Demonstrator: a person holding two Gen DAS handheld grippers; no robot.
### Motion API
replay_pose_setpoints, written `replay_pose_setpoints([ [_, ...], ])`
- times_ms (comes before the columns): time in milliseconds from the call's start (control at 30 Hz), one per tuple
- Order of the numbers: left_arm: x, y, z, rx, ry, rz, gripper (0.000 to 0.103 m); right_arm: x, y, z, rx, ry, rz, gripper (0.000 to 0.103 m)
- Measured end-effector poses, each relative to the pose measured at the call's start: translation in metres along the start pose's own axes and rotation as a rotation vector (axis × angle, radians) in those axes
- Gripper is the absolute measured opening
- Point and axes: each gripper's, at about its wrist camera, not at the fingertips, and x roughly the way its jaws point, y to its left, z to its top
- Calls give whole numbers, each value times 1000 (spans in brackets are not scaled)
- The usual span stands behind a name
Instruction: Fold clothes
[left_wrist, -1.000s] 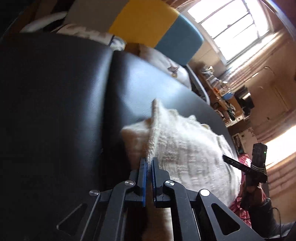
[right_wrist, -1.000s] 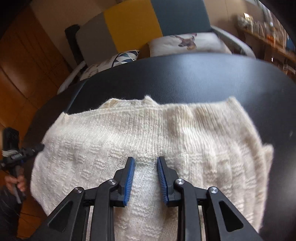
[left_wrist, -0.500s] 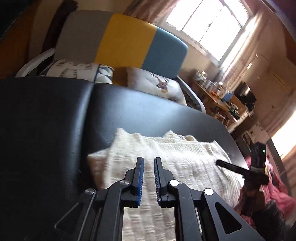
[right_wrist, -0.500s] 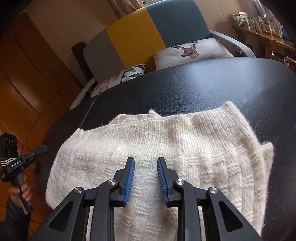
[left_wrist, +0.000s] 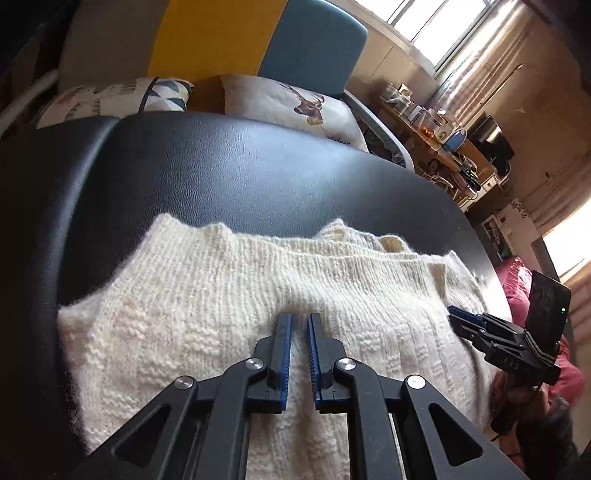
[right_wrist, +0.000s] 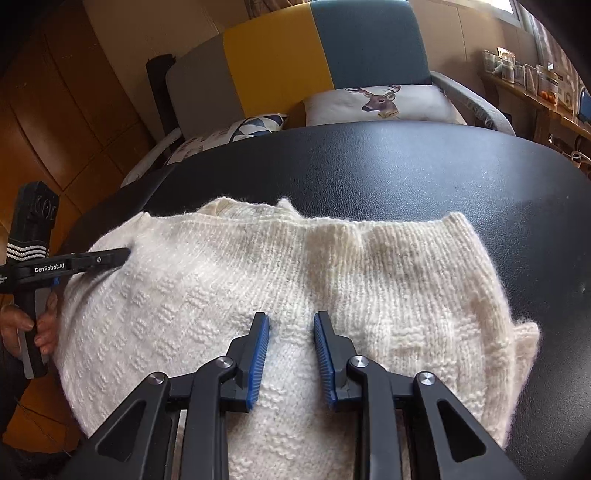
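Note:
A cream knitted sweater (left_wrist: 207, 314) lies folded flat on a black padded surface (left_wrist: 258, 166). My left gripper (left_wrist: 299, 317) hovers just above its middle, jaws a narrow slit apart with nothing between them. In the right wrist view the same sweater (right_wrist: 258, 266) spreads wide, and my right gripper (right_wrist: 291, 315) stands open over its near half, pads apart and empty. The left gripper (right_wrist: 125, 254) shows at the sweater's left edge, held by a person's hand (right_wrist: 22, 325). The right gripper (left_wrist: 452, 314) reaches in over the sweater's right edge.
Behind the black surface (right_wrist: 406, 166) stands a grey, yellow and blue sofa (right_wrist: 295, 55) with a deer cushion (right_wrist: 380, 99) and a patterned cushion (left_wrist: 110, 96). A cluttered shelf (left_wrist: 436, 125) sits far right. Wooden panelling (right_wrist: 55, 110) is at the left.
My left gripper let go of the raised sweater edge, which now lies flat, and swung over the sweater's middle. The right gripper stayed almost still.

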Motion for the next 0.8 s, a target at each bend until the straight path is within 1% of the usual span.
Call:
replay_pose_setpoints([
  [33, -2, -3, 3, 13, -20, 3, 11, 0, -1, 0, 0, 0, 3, 25],
  [100, 1, -6, 9, 49, -11, 27, 11, 1, -1, 0, 6, -2, 6, 25],
  [167, 22, -9, 15, 81, 69, 57, 11, 0, 0, -2, 11, -6, 4, 26],
  [233, 38, -9, 19, 108, 93, 86, 11, -1, 1, -3, 15, -8, 0, 26],
  [300, 39, -3, 27, 45, 79, 68, 11, -2, -1, -3, 32, -10, 4, 25],
  [367, 27, -3, 26, 4, 20, 41, 11, -4, 0, -3, 36, -14, 6, 25],
  [433, 12, -15, 21, 45, -21, -21, 11, -7, 3, -3, 20, -18, -3, 25],
  [500, 2, -31, 14, 129, -31, -79, 11, -14, 9, 1, 13, -31, -14, 25],
  [567, 7, -44, 12, 200, 3, -90, 11, -24, 18, 8, -6, -75, 15, 25],
  [600, 12, -50, 12, 229, 24, -91, 11, -27, 23, 12, -23, -81, 9, 25],
  [633, 18, -55, 12, 250, 42, -91, 11, -26, 28, 15, -43, -77, -27, 25],
  [700, 35, -49, 16, 212, 53, -86, 11, -16, 28, 17, -54, -35, -97, 25],
  [767, 51, -44, 21, 173, 64, -80, 11, 6, 22, 8, -26, 57, -103, 26],
  [800, 59, -41, 24, 154, 69, -77, 11, 7, 20, 4, -27, 48, -98, 26],
])
